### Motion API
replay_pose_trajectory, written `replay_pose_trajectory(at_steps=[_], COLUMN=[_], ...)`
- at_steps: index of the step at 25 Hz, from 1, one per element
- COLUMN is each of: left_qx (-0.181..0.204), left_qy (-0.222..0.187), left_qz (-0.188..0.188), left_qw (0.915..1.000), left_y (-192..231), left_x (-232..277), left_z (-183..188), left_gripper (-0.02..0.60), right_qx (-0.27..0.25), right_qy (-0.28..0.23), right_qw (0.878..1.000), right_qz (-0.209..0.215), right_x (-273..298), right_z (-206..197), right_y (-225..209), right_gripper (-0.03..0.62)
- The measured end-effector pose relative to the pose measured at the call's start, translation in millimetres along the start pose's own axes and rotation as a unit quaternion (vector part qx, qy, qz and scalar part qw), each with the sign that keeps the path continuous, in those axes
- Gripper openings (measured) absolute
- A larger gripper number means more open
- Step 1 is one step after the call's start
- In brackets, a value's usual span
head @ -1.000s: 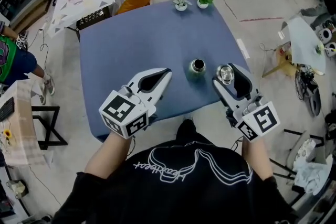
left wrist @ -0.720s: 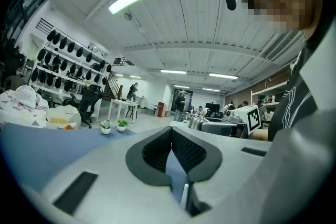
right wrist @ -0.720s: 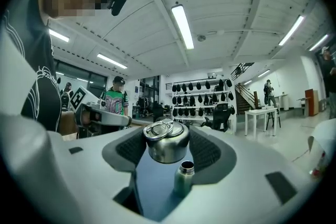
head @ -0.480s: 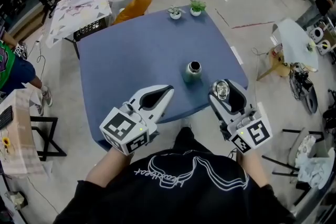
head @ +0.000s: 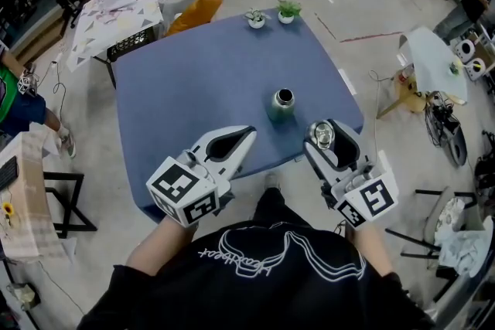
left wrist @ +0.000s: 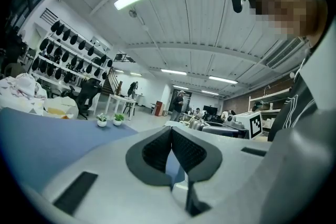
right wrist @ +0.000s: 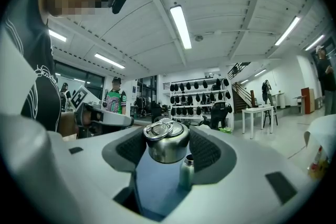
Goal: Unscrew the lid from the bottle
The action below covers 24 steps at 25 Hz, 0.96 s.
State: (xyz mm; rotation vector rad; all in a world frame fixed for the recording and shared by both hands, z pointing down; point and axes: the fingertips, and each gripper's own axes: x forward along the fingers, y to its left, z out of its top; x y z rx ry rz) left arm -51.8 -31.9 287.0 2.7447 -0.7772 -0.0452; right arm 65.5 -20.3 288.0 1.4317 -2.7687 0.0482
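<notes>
A green metal bottle [head: 283, 105] stands upright and open-mouthed on the blue table [head: 193, 89], right of centre. It also shows small between the jaws in the right gripper view, bottle [right wrist: 186, 171]. My right gripper [head: 322, 137] is shut on the steel lid [head: 322, 136], held off the bottle, near the table's front right edge. The lid [right wrist: 166, 140] with its ring handle sits pressed between the black pads. My left gripper [head: 241, 137] is shut with nothing in it, hovering over the table's front edge, left of the bottle. Its pads [left wrist: 157, 150] meet.
Two small potted plants [head: 271, 14] stand at the table's far edge. A cloth-covered crate [head: 128, 8] and an orange cushion [head: 195, 11] lie beyond the table on the floor. A person stands at the left edge. A stool and clutter sit to the right.
Both grippers drew back toward the person's body, the right one carrying the lid a little farther from the bottle. The bottle stayed put.
</notes>
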Motion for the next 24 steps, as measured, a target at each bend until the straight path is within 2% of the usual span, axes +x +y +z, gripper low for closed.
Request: replay_pose_trajectory(at_steps=[24], left_qx=[-0.001], left_qy=[0.012], left_qz=[0.007], left_qw=[0.9999], left_y=[12.3], left_x=[17.0], left_z=[-11.8], left_gripper=[0.006], right_qx=[0.006], right_qy=[0.012], right_qw=[1.000], right_qz=[0.001], right_x=[5.7], right_z=[-8.6], right_y=[-14.3], right_gripper=[0.261])
